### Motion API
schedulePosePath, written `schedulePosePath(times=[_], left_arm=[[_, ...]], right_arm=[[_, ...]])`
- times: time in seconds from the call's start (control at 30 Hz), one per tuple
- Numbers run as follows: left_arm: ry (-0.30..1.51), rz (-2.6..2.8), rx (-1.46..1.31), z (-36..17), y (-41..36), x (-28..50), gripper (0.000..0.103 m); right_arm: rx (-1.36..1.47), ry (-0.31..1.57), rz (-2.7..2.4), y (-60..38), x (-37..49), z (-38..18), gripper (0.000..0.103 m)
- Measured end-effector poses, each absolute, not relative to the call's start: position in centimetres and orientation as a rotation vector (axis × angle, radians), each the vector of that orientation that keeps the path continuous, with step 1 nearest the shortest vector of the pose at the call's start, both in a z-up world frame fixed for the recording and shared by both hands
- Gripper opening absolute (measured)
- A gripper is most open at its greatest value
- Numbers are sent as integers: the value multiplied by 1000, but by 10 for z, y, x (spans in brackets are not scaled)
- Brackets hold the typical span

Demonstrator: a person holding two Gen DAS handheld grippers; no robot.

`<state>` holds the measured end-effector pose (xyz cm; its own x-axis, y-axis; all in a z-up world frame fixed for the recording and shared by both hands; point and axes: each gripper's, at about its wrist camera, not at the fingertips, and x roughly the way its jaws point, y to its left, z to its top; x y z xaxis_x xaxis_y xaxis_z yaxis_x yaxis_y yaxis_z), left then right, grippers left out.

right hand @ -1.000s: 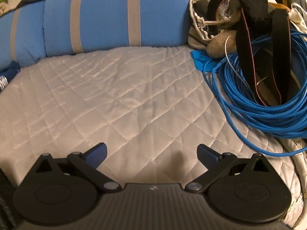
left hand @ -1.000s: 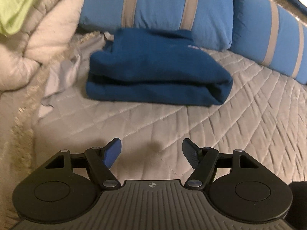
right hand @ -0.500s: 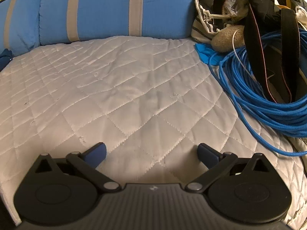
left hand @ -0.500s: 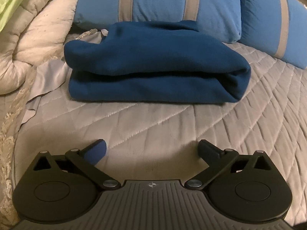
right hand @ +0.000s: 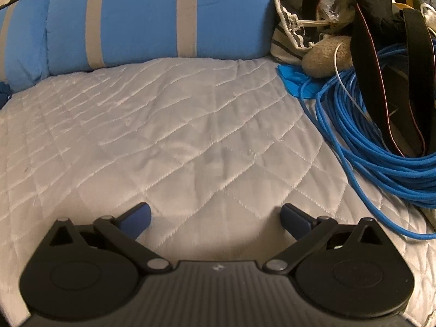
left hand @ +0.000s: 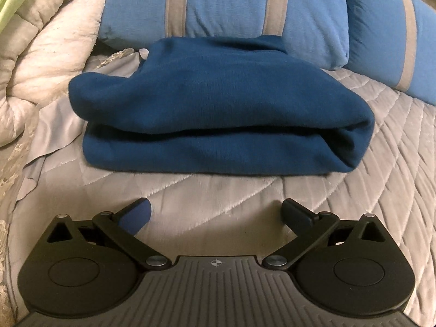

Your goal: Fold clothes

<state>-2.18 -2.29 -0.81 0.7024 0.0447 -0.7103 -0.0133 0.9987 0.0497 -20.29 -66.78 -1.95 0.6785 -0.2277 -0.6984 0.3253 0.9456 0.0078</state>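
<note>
the sweater (left hand: 218, 120) lies folded on the quilt (left hand: 354, 190) before the pillows (left hand: 223, 8); left gripper (left hand: 215, 215) wide, empty; right gripper (right hand: 215, 218) wide over bare quilt; slide low under the near edge, pinch all layers.

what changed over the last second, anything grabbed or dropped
The left gripper opened wide and moved in toward the folded blue garment, which now looms larger. The right gripper eased forward over the bare quilt. Nothing was grabbed or dropped; the garment, pillows and blue cable stayed put.
</note>
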Motion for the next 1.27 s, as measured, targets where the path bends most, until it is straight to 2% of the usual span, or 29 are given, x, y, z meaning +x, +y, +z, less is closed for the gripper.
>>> schedulePosePath(times=[0.33,0.73,1.27], left_arm=[[773,43,43,-8,-25,-3,103],[658,30,14,-15,-22,-7,103],[633,25,1,-14,-22,-10,103]], right_arm=[[161,707,-335,-674,-185,-24,103],[158,595,-322,-678,-187,-34,102],[164,570,-326,-677,-190,-36,102]])
